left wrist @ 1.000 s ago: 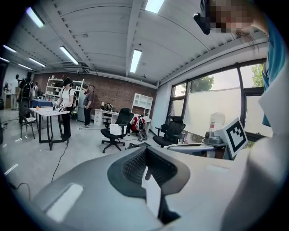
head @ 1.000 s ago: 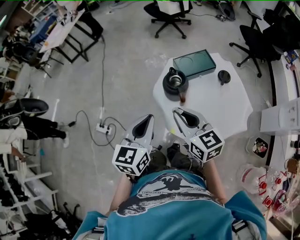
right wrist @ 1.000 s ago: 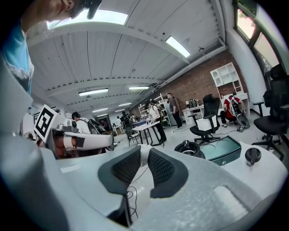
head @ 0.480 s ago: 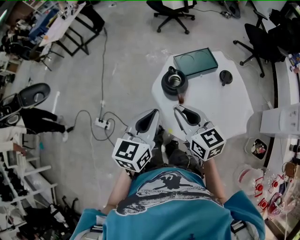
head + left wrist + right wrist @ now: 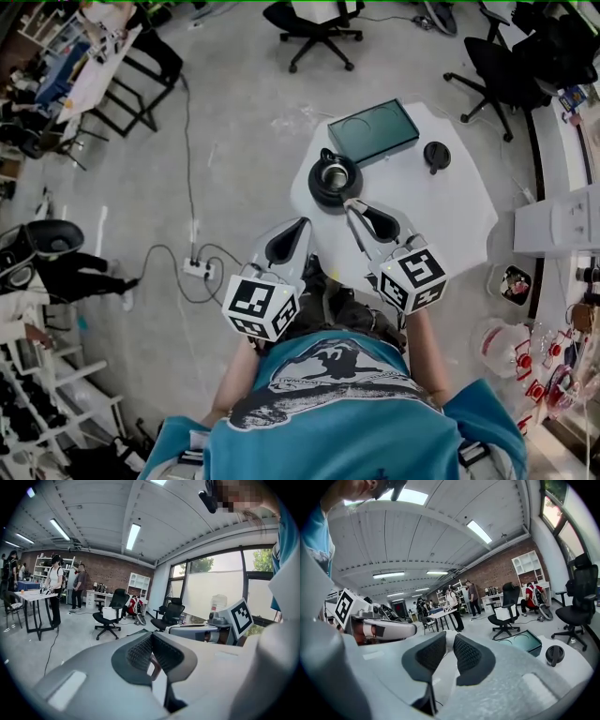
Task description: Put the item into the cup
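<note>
Cup (image 5: 335,178): black, round, metal-looking inside; on white table (image 5: 441,211), near the edge on the left side; nothing made out inside.
Item: not identifiable for sure in any view; not seen in cup; prob. hidden under R tips, just beside cup.
R gripper (image 5: 351,204): tips over table, just beside cup rim; pads pressed nearly together, only a thin sliver btw them; nothing pinched in its own view.
L gripper (image 5: 304,222): off table, over floor, apart from cup; pads pressed together at tips, nothing held; brownish sliver (image 5: 154,666) in gap behind pads, unidentifiable.
Other stuff: teal tray (image 5: 372,131) beyond cup; small black round piece (image 5: 436,155) further right, apart from both.
Stage (judged): pre-grasp approach; nothing picked up, cup not yet loaded.
Next (judged): spread R jaws, pinch item cleanly, lift, short carry over rim, release.
Risk 1: item toppled or pushed away, if closed tips go in before spreading.
Risk 2: cup nudged toward table edge or off it; cause: tips so close to rim, plus any sideways sweep.
Risk 3: blind grasp; cause: R gripper body covering item from head view, so a skewed pinch and slip likely.
Risk 4: drop outside cup, if released before item is fully over the opening.
Risk 5: L gripper too far off to steady cup if it slides.
</note>
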Available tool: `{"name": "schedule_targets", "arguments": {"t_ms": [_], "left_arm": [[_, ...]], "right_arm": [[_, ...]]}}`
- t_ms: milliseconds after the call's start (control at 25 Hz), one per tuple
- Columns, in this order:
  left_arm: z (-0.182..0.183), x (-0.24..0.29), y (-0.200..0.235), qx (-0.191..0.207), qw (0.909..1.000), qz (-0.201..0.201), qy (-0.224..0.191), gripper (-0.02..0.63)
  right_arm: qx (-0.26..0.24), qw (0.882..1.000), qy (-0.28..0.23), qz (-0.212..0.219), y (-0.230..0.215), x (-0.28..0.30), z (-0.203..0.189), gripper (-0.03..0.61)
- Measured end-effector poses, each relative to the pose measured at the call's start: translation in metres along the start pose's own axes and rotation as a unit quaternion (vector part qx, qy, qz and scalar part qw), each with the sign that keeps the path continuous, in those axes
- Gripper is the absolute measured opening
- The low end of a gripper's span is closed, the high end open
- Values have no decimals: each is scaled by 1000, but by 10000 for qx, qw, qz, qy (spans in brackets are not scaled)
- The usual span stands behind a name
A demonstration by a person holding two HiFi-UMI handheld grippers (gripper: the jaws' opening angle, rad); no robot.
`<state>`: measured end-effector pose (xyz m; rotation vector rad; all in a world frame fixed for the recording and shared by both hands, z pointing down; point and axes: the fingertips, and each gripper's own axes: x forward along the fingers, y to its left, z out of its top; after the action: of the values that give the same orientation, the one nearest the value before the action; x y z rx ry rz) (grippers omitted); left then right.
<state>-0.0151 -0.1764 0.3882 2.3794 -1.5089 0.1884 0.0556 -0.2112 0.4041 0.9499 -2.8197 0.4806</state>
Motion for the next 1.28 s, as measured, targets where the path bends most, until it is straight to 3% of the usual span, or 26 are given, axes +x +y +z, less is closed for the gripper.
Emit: {"name": "schedule_targets", "arguments": {"t_ms": [280, 680, 1120, 1280], "left_arm": [[12, 17, 24, 150, 9994, -320, 60, 18], [11, 41, 51, 62, 9979, -618, 164, 18], [12, 62, 64, 26, 9959, -873, 243, 18], [12, 65, 69, 12, 9953, -937, 254, 18]], "right_arm": [[-57, 9993, 209, -301, -16, 27, 6, 52], [-425, 9929, 1018, -445, -41, 67, -9, 52], [-1240, 9689, 2038, -658, -59, 94, -40, 54], [-1300, 9621, 2305, -662, -61, 102, -52, 54]]}}
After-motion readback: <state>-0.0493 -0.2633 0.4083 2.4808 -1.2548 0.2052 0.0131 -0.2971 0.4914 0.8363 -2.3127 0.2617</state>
